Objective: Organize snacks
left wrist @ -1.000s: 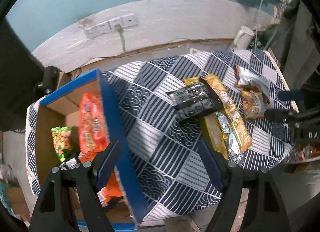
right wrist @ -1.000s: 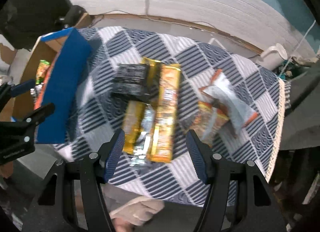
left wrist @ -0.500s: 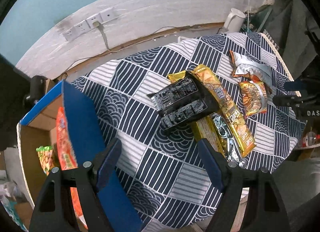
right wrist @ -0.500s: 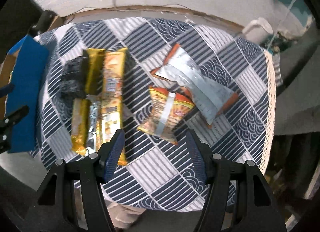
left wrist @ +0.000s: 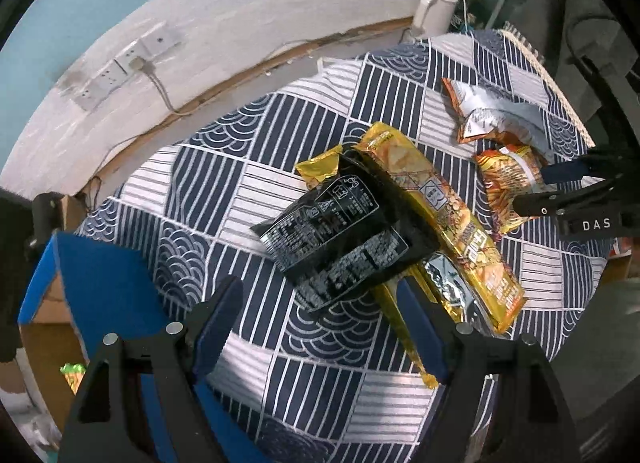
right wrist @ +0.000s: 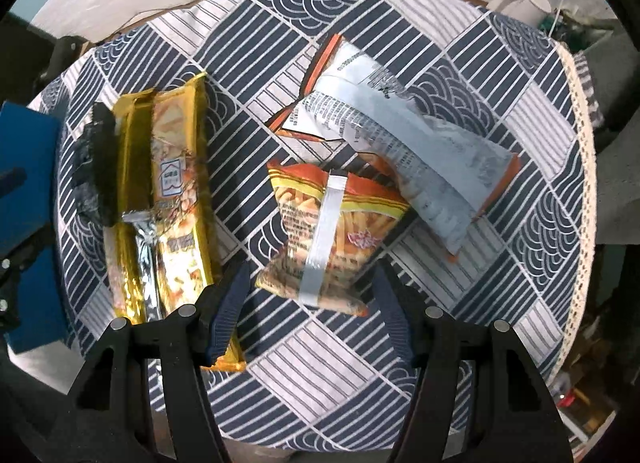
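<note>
left gripper (left wrist: 320,323) hanging apart, empty, over black packet (left wrist: 340,235). right gripper (right wrist: 310,311) hanging apart, empty, orange snack bag (right wrist: 328,239) lying just ahead between its jaws. step: approaching for pickup. next: lowering, clamping.

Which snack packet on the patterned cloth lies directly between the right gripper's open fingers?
The orange fries packet with the white seam strip. The silver-backed packet lies farther away, and the gold packets sit off to the left.
</note>
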The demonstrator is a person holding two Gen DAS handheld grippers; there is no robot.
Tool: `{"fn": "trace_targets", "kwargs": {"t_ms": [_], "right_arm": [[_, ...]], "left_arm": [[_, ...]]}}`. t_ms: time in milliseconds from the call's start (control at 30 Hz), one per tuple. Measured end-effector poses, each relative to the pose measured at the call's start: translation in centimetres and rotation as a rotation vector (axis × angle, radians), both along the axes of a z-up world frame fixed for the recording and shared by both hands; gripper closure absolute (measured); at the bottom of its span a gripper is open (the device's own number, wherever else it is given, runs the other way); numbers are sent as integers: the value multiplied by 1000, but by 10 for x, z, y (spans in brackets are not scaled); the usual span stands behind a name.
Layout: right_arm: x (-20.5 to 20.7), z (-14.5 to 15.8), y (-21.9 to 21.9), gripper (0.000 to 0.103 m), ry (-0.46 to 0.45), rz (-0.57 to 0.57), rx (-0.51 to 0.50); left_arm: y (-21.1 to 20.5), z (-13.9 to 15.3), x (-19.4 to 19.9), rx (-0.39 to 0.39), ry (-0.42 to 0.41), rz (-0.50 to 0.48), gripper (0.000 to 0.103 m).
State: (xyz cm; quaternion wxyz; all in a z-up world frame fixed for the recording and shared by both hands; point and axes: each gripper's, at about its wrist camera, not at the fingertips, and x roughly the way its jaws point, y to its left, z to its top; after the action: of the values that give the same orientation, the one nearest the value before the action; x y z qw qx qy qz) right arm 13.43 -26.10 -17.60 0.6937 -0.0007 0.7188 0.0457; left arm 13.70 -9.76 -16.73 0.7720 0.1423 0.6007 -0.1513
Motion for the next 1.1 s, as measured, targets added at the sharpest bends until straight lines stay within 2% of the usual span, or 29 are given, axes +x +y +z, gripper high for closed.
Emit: {"fn": "trace_targets", "kwargs": {"t_ms": [267, 433, 533, 667, 900, 967, 1033, 1100], "right_arm": [[10, -20, 2, 39, 33, -5, -17], [12, -33, 0, 39, 55, -5, -23], [14, -40, -3, 39, 64, -5, -27], [9, -49, -5, 39, 70, -7, -23], [29, -57, 1, 39, 67, 11, -21], [33, -58, 4, 42, 67, 19, -16], [31, -53, 8, 58, 73, 26, -13], [33, -54, 10, 62, 74, 28, -14]], "left_arm": [[-16, -20, 17, 85, -18, -158, 23], [-26, -30, 21, 65, 19, -223, 21], [-28, -33, 22, 49, 37, -261, 15], [-32, -41, 24, 29, 90, -317, 14], [-36, -46, 31, 19, 61, -334, 12], [-36, -49, 33, 22, 64, -334, 12], [-33, -52, 33, 3, 70, -326, 12], [-32, -52, 34, -9, 64, -312, 12]]}}
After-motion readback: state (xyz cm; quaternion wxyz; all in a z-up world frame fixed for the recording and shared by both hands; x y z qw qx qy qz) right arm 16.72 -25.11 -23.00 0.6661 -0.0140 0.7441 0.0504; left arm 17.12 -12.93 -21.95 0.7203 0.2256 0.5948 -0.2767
